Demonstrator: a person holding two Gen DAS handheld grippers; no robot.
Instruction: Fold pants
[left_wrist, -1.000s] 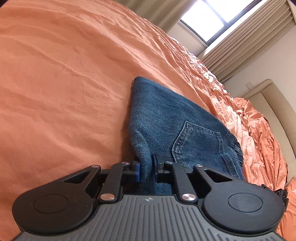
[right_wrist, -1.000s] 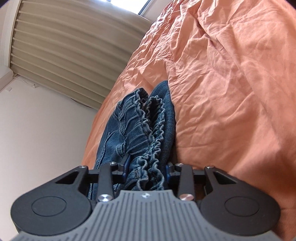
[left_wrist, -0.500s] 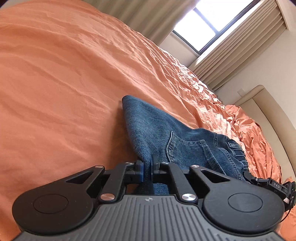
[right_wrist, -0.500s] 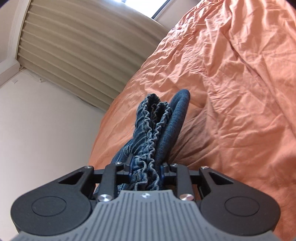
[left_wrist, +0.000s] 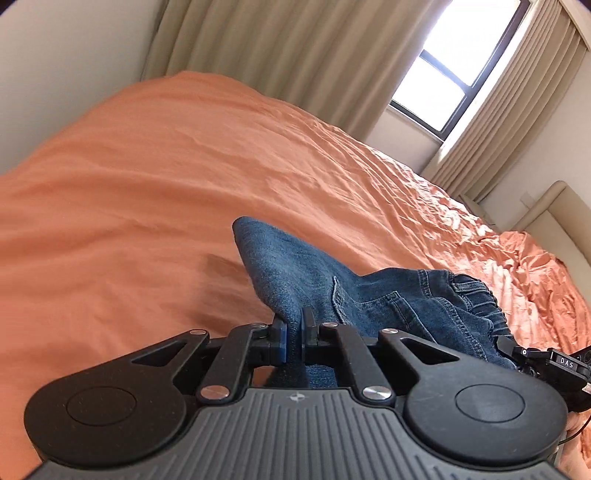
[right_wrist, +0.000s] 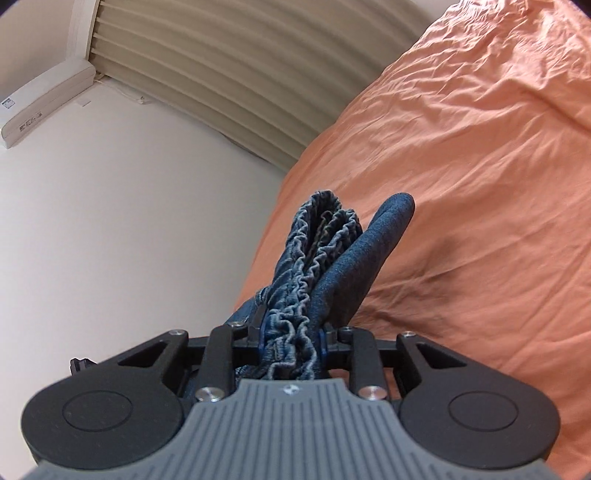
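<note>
Both tongs clamped on the folded jeans (left_wrist: 369, 295), lifted clear of the orange bed sheet (left_wrist: 184, 184). Left tongs (left_wrist: 293, 334) pinching the plain folded edge, right tongs (right_wrist: 291, 338) squeezing the bunched elastic waistband (right_wrist: 317, 243). Probably gripped at opposite ends so layers stay stacked during carry.

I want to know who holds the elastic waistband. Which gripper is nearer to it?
Right. The right gripper is clamped directly on the ruffled elastic waistband. The left gripper pinches plain denim of the jeans, with the waistband off to its right.
</note>
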